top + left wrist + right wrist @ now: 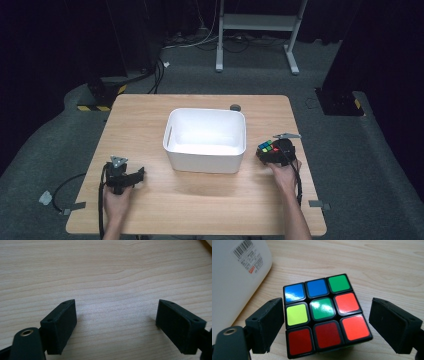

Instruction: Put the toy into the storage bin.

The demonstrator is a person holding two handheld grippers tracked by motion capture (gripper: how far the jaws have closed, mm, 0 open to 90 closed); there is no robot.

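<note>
Cube [325, 316] sits on table [200, 195] right of white bin [205, 139], between spread jaws of right gripper [325, 325], not yet pinched. Left gripper [116, 322] spread, idle on bare wood. Grasp, lift, drop in bin all remain.

Each black hand-held gripper [121, 176] carries blocky jaws, a grey three-cornered plate and a trailing cable.

Table [150, 115] brightly lit, surroundings dark; glare on cube [324, 315]; images soft.
</note>
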